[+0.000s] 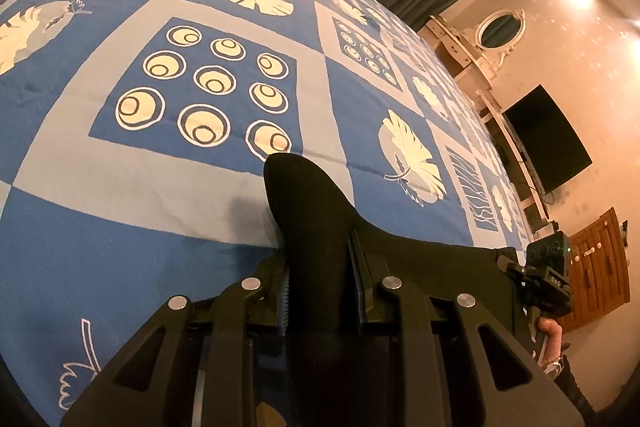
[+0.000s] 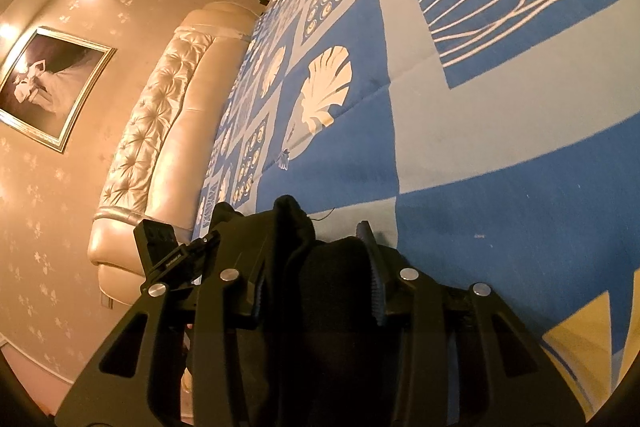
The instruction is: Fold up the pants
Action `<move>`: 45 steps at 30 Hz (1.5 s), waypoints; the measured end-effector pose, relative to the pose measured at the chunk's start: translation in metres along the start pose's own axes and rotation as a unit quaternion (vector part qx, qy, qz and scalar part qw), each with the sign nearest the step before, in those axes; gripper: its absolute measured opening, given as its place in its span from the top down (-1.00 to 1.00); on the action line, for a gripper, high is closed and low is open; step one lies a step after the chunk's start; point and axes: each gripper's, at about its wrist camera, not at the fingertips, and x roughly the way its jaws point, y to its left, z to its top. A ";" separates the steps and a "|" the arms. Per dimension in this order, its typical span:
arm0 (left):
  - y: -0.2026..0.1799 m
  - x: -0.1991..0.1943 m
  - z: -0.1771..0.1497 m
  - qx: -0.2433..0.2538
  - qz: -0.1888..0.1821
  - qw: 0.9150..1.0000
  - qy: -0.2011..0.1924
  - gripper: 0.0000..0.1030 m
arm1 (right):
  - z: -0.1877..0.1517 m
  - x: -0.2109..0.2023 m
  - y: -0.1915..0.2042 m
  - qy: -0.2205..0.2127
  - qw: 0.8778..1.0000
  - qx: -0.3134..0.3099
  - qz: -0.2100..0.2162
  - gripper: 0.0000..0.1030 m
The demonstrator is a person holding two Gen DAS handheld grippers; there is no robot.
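**Two grippers, one garment, over a patterned bedspread**

Black pants (image 1: 316, 227) are clamped between the nearly closed left gripper (image 1: 320, 259) and right gripper (image 2: 316, 247). Ahead lies the blue bedspread (image 1: 120, 219); a tufted headboard (image 2: 160, 115) is seen left of the right gripper.

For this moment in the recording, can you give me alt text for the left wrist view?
The left gripper has its fingers clamped on black pants, held over a blue and grey patterned bedspread. At far right, the right gripper holds the same fabric, near a wall-mounted TV.
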 end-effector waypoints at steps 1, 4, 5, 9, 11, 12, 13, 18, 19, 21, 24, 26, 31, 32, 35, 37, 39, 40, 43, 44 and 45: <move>0.000 0.000 0.001 -0.001 0.000 1.000 0.000 0.54 | -0.001 0.000 0.001 0.000 1.000 0.001 0.000 0.28; 0.001 0.000 0.004 -0.001 0.002 1.000 0.000 0.54 | 0.002 0.002 0.003 -0.002 1.000 0.001 0.001 0.28; 0.002 0.000 0.005 -0.002 0.002 1.000 -0.001 0.54 | 0.002 0.003 0.004 -0.002 1.000 0.001 0.002 0.28; 0.003 0.001 0.010 -0.001 0.003 1.000 -0.001 0.53 | 0.004 0.006 0.005 -0.003 1.000 0.001 0.002 0.28; 0.004 0.001 0.013 -0.003 0.003 1.000 -0.002 0.53 | 0.004 0.006 0.005 -0.003 1.000 0.001 0.002 0.28; 0.004 0.002 0.014 -0.003 0.003 1.000 -0.002 0.53 | 0.003 0.006 0.006 -0.003 1.000 0.001 0.002 0.28; 0.004 0.002 0.014 -0.003 0.004 1.000 -0.002 0.53 | 0.003 0.006 0.006 -0.004 1.000 0.001 0.002 0.28; 0.009 0.002 0.019 -0.010 0.003 1.000 -0.005 0.53 | 0.012 0.011 0.009 -0.007 1.000 0.001 0.002 0.28; 0.010 0.002 0.020 -0.011 0.003 1.000 -0.005 0.53 | 0.013 0.012 0.010 -0.007 1.000 0.001 0.003 0.28; 0.012 0.003 0.023 -0.011 0.003 1.000 -0.006 0.53 | 0.015 0.014 0.011 -0.007 1.000 0.001 0.002 0.28; 0.013 0.004 0.026 -0.011 0.003 1.000 -0.005 0.53 | 0.016 0.014 0.011 -0.008 1.000 0.001 0.003 0.28; 0.013 0.006 0.029 -0.011 0.003 1.000 -0.005 0.53 | 0.016 0.015 0.012 -0.008 1.000 0.002 0.003 0.28; 0.016 0.009 0.034 -0.012 0.003 1.000 -0.005 0.53 | 0.018 0.017 0.015 -0.009 1.000 0.004 0.003 0.28; 0.017 0.010 0.034 -0.014 0.002 1.000 -0.005 0.53 | 0.020 0.018 0.015 -0.009 1.000 0.004 0.003 0.28; 0.018 0.010 0.035 -0.016 -0.001 1.000 -0.004 0.53 | 0.018 0.017 0.015 -0.009 1.000 0.004 0.003 0.28; 0.020 0.011 0.036 -0.019 -0.003 1.000 -0.003 0.53 | 0.017 0.017 0.015 -0.009 1.000 0.004 0.003 0.28; 0.021 0.013 0.037 -0.020 -0.006 1.000 -0.002 0.53 | 0.017 0.017 0.015 -0.009 1.000 0.004 0.003 0.28; 0.022 0.013 0.038 -0.021 -0.007 1.000 -0.001 0.53 | 0.020 0.019 0.016 -0.009 1.000 0.005 0.003 0.28; 0.024 0.015 0.039 -0.025 -0.012 1.000 0.000 0.53 | 0.022 0.021 0.016 -0.010 1.000 0.007 0.005 0.28; 0.025 0.016 0.039 -0.026 -0.014 1.000 0.000 0.53 | 0.024 0.022 0.016 -0.010 1.000 0.008 0.005 0.28; 0.026 0.016 0.038 -0.028 -0.016 0.999 -0.001 0.53 | 0.025 0.023 0.016 -0.010 1.000 0.008 0.006 0.28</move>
